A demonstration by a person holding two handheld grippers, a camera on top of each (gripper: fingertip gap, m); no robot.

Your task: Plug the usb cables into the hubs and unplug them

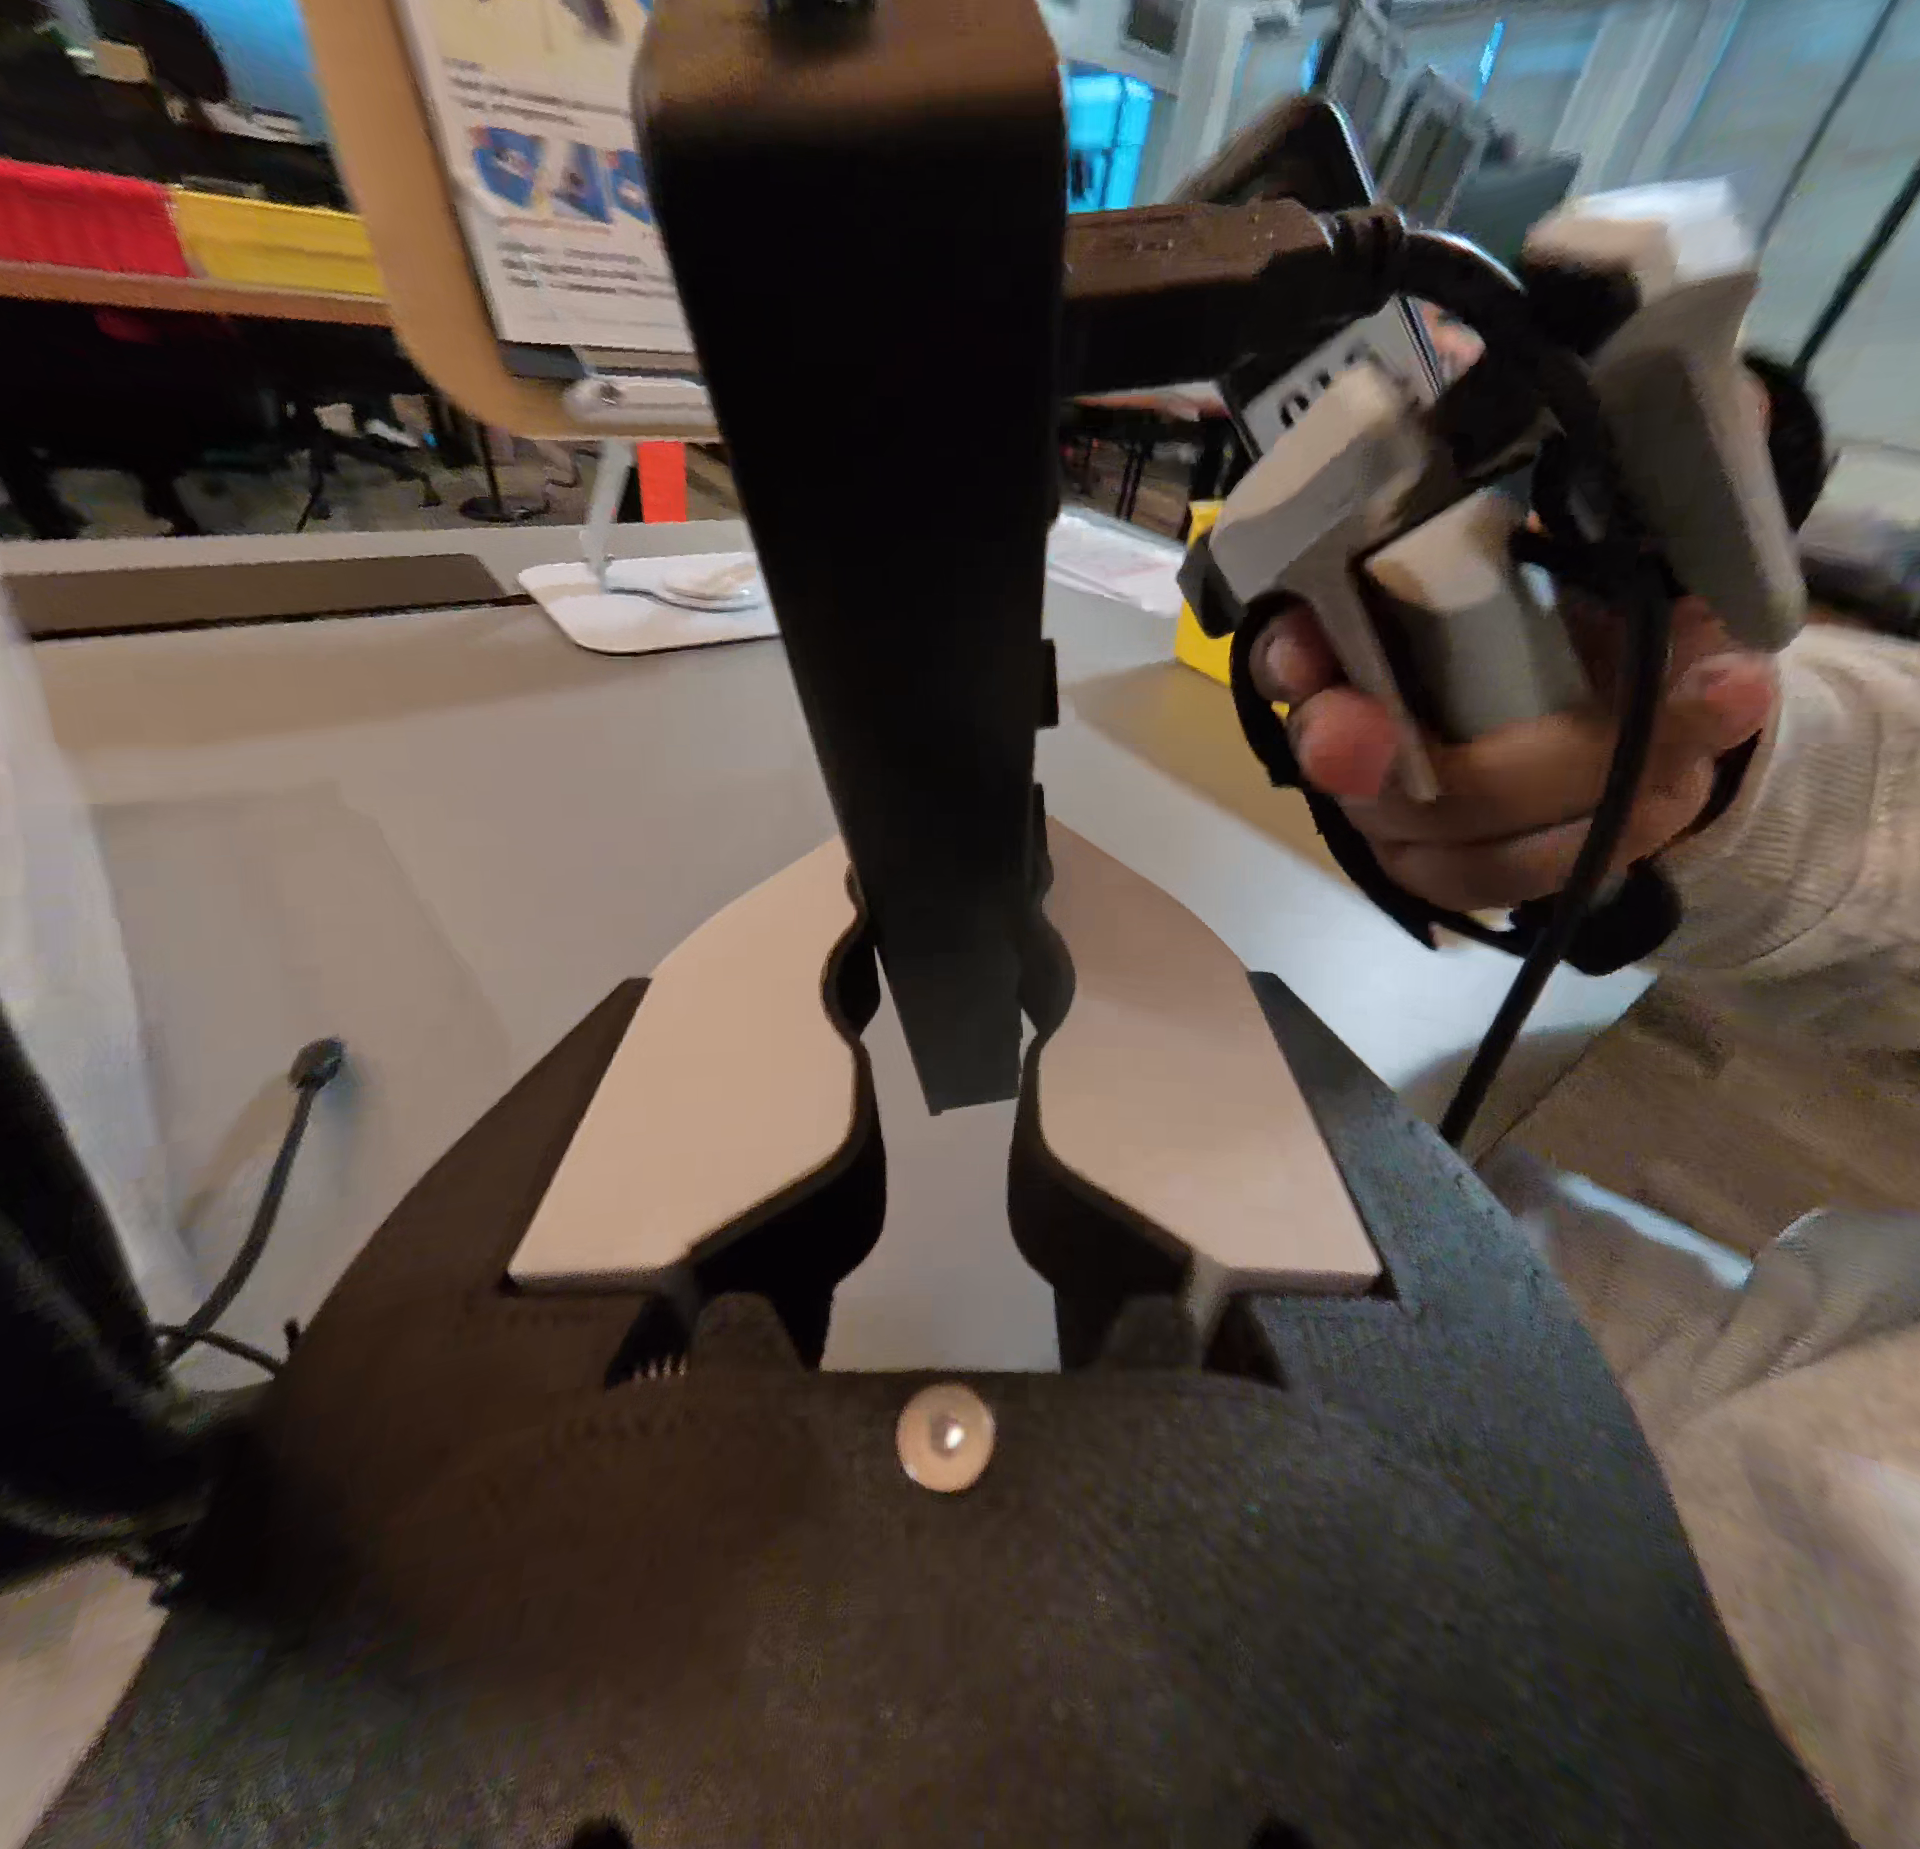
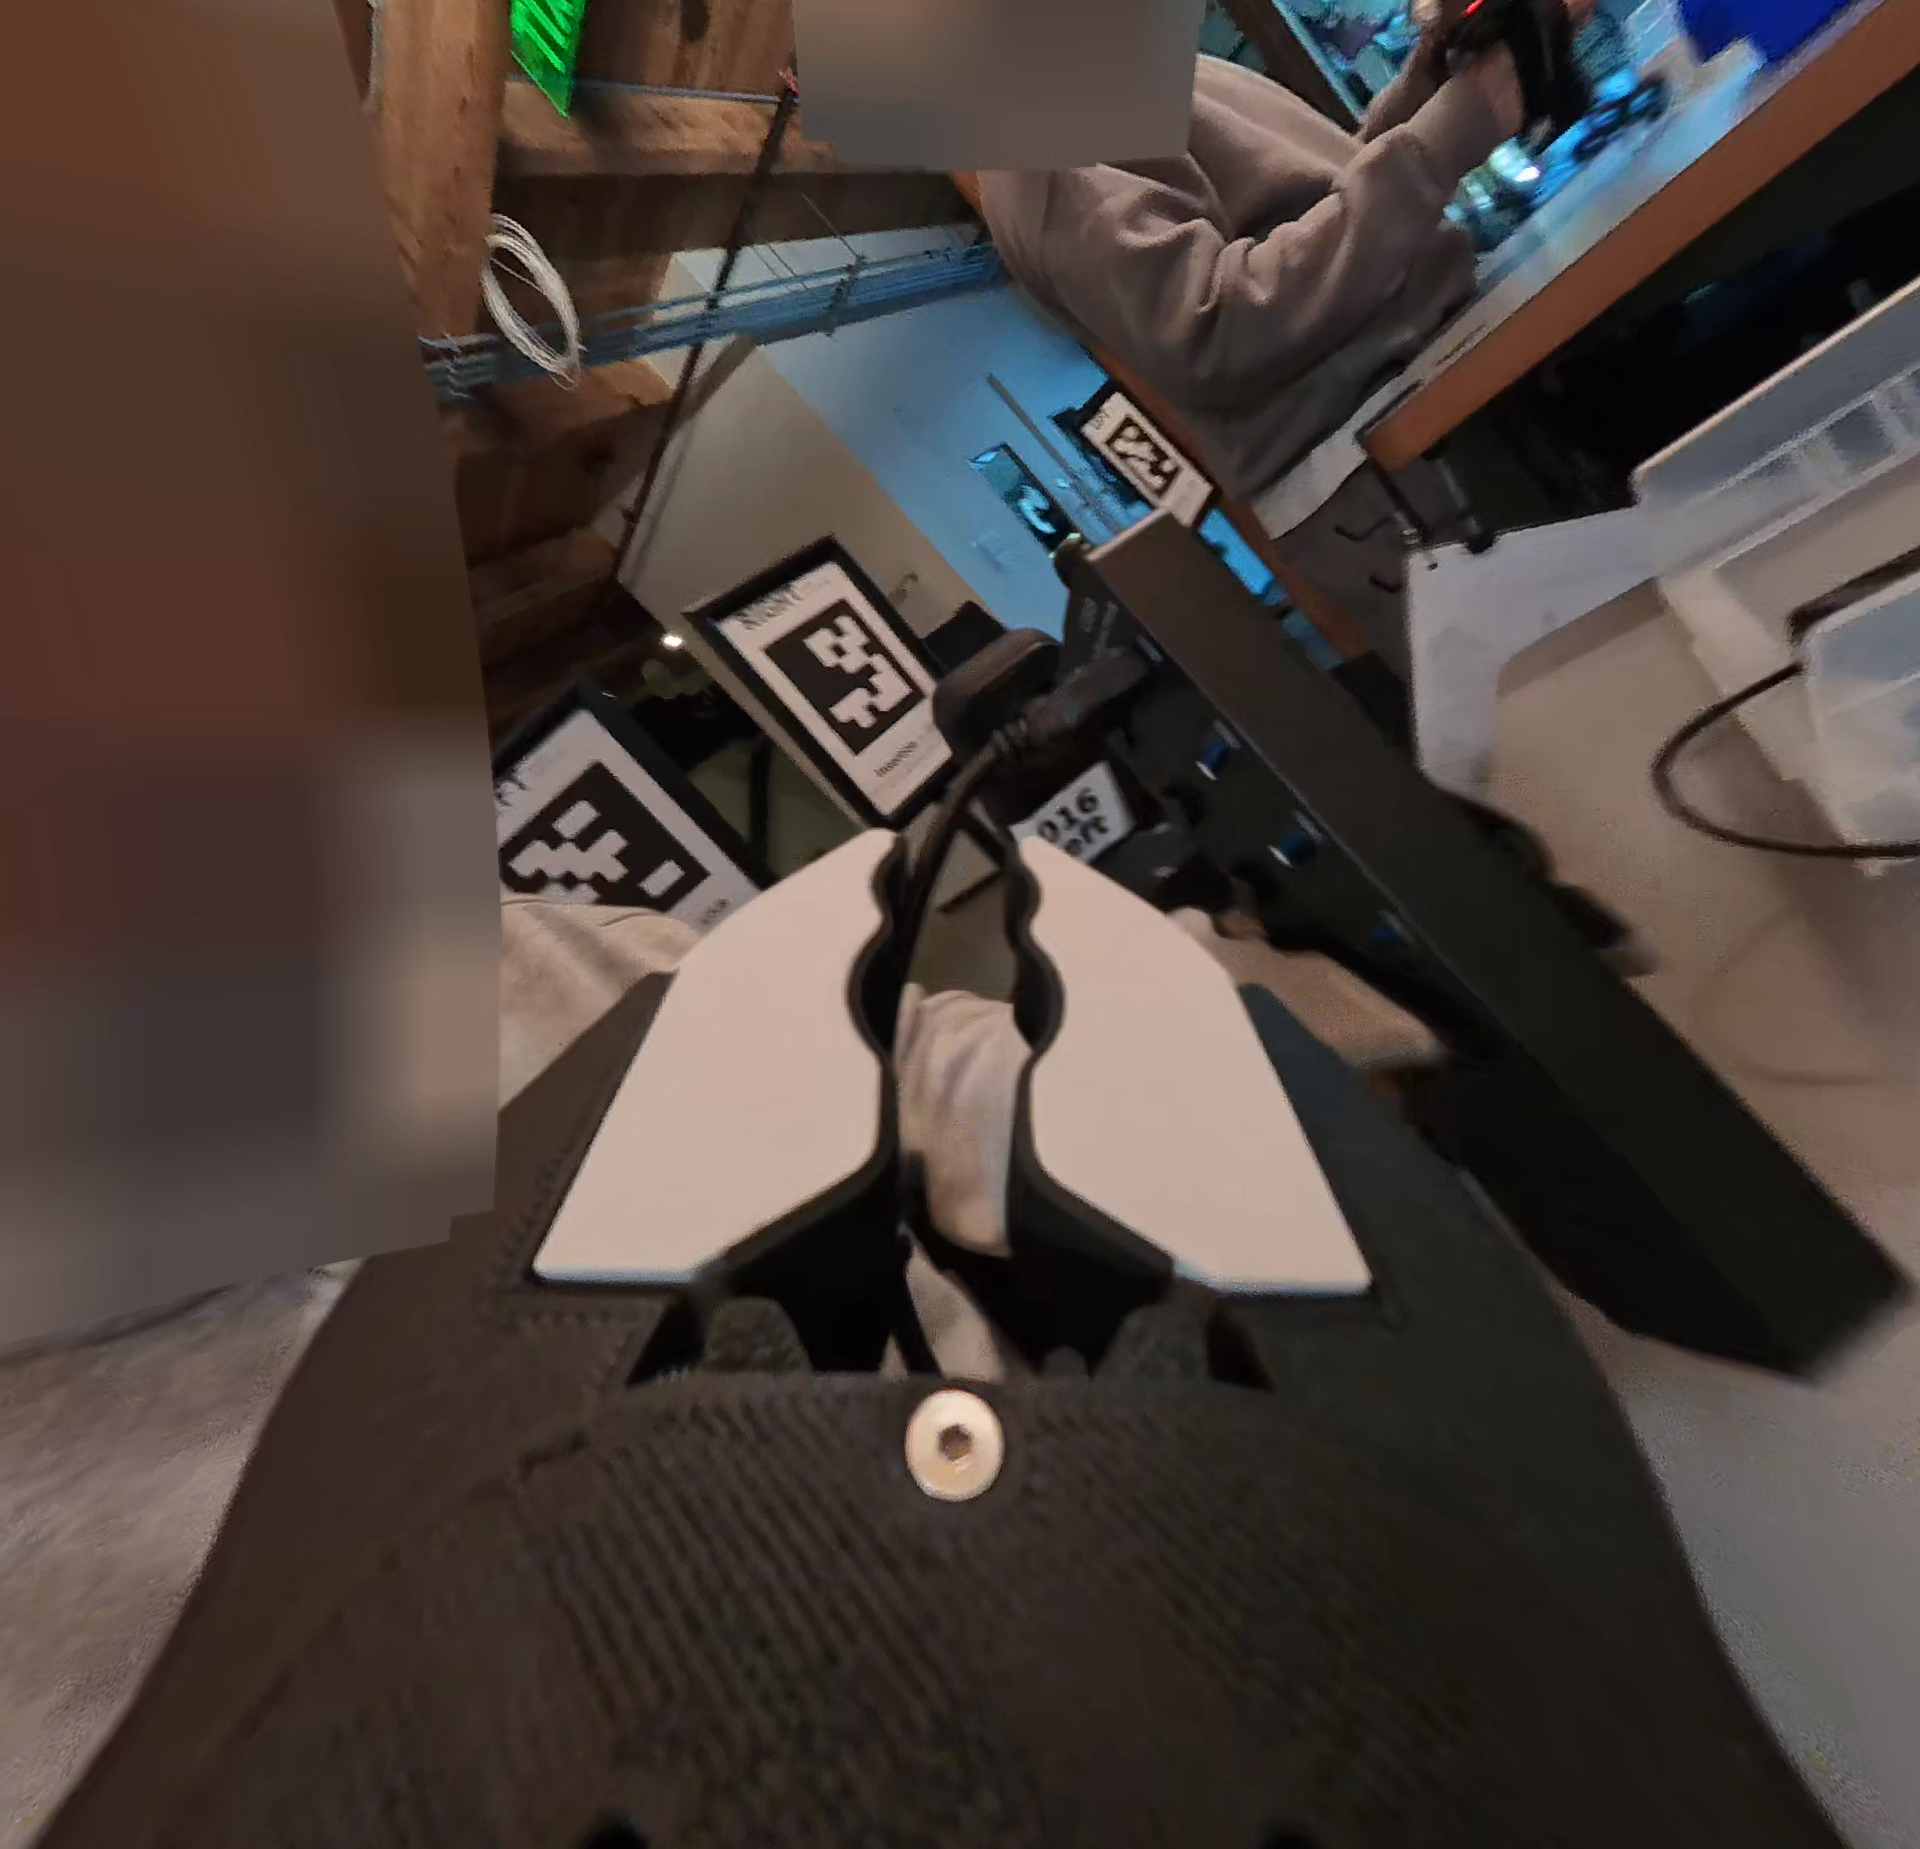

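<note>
My left gripper [image 1: 951,926] is shut on the lower end of a long black USB hub [image 1: 862,345] and holds it upright above the table. A black USB plug [image 1: 1195,251] sits in the hub's right side, and its cable [image 1: 1538,968] loops past the hand [image 1: 1475,791] holding the right gripper. In the right wrist view the hub [image 2: 1455,916] runs diagonally and shows blue ports, with the plug [image 2: 1049,703] at it. My right gripper [image 2: 961,864] is slightly open just behind the plug. The cable [image 2: 914,926] runs loosely between its fingers.
The white table [image 1: 416,760] carries a stand with a white base [image 1: 644,604], a yellow object [image 1: 1210,594] and a black cable [image 1: 260,1207] at the left. Black-and-white marker boards [image 2: 831,677], white bins [image 2: 1818,552] and a seated person [image 2: 1247,293] are behind.
</note>
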